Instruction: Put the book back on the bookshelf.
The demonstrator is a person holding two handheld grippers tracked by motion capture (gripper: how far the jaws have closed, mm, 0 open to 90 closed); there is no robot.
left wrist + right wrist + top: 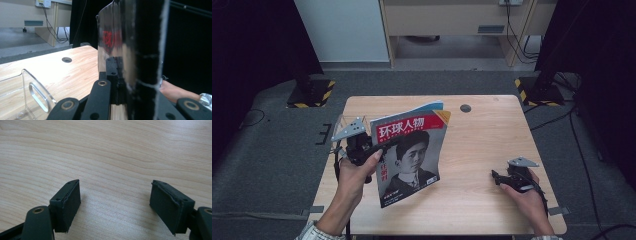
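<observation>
A red-titled portrait magazine (412,152) stands left of centre over the pale wooden table (482,150). The left gripper (384,145) clamps its left edge. The right gripper (497,177) sits lower right.

The light wooden table (492,150) had a small round dark hole (465,108) near the middle of its far edge, and a clear plastic stand (32,95) with a slot handle stood by its left edge. On the grey carpet (272,160) beyond the two far corners lay yellow-and-black striped bases (312,92), with black cables (562,120) trailing off the right one.
</observation>
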